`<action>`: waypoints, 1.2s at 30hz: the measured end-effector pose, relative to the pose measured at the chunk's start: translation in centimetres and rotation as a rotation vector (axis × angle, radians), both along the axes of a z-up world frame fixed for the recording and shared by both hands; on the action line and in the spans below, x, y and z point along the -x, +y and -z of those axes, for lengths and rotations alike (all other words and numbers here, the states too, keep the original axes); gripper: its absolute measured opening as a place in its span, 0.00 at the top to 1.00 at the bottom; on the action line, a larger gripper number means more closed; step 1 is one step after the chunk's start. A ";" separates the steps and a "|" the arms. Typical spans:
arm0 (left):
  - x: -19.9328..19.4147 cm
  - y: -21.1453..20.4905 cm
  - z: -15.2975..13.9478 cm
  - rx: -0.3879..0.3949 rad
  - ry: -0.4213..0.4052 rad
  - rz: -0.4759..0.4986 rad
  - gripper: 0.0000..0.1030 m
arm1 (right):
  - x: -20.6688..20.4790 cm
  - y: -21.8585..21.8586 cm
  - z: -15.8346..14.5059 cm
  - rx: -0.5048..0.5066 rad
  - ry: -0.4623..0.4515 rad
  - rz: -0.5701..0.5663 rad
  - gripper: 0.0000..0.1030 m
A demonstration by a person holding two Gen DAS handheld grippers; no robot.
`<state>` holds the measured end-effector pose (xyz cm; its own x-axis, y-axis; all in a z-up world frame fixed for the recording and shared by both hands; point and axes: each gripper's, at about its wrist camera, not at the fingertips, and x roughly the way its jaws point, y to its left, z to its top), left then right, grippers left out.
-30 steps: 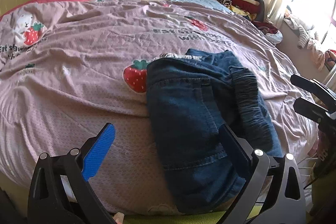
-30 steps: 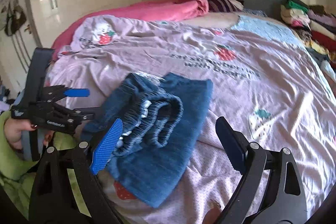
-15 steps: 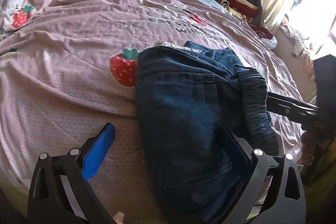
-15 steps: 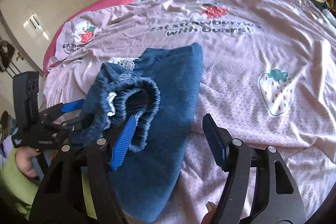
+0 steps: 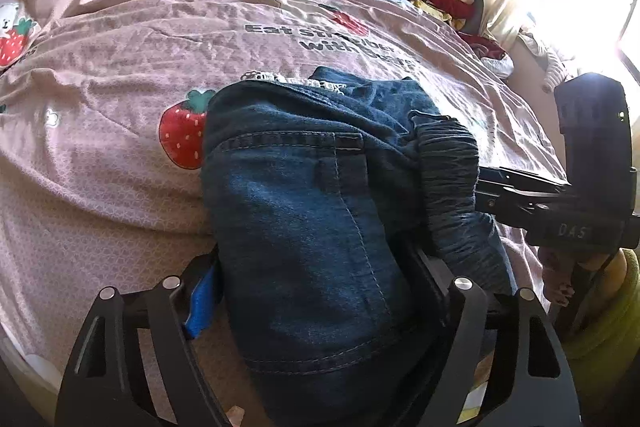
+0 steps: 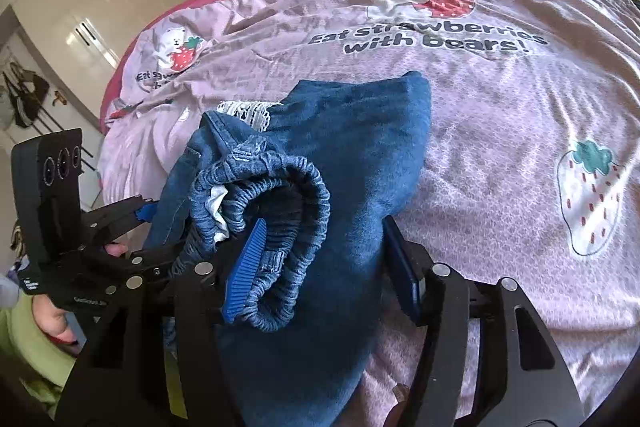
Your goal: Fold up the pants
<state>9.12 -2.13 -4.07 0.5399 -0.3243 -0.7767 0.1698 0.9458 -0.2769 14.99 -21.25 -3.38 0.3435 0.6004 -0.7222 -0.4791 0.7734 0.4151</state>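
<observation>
Now both tongs, left (image 5: 316, 291) right (image 6: 320, 263), straddle jeans (image 5: 304, 211).

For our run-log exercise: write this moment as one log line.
stage: gripping folded jeans | left tongs: around near edge | right tongs: around elastic waistband | surface: strawberry bedspread

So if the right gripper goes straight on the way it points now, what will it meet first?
The right gripper already has the folded jeans between its fingers, so it would push into that denim at once. Beyond lies only the pink bedspread, though depth is unclear.
</observation>
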 end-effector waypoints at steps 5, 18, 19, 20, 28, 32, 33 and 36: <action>0.4 -0.4 -0.8 -0.014 -0.027 0.003 0.39 | 0.8 0.6 -0.7 0.012 -0.065 -0.034 0.64; 1.5 -0.3 -2.1 -0.001 -0.063 0.005 0.49 | 1.9 1.9 -2.8 0.058 -0.141 -0.062 0.72; 1.4 -0.3 -2.1 -0.001 -0.062 0.004 0.49 | 1.9 1.8 -2.6 0.060 -0.134 -0.057 0.72; 1.5 -0.3 -2.1 -0.001 -0.062 0.006 0.49 | 1.9 1.7 -2.5 0.062 -0.129 -0.052 0.72; 1.5 0.0 -1.0 0.011 -0.042 -0.001 0.42 | 1.6 1.1 -1.4 0.061 -0.089 -0.025 0.68; 1.3 -0.2 -0.5 0.011 -0.042 -0.003 0.42 | 1.4 0.9 -0.9 0.052 -0.076 -0.015 0.65; 1.3 -0.1 -0.4 0.017 -0.042 -0.006 0.42 | 1.4 0.8 -0.7 0.047 -0.074 -0.014 0.65; 1.4 -0.1 -0.3 0.027 -0.046 -0.022 0.46 | 1.5 1.0 -0.4 0.033 -0.067 -0.016 0.72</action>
<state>7.74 -2.19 -3.77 0.5817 -0.3328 -0.7422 0.1622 0.9416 -0.2950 13.45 -20.28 -2.96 0.3820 0.5824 -0.7176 -0.5174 0.7781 0.3561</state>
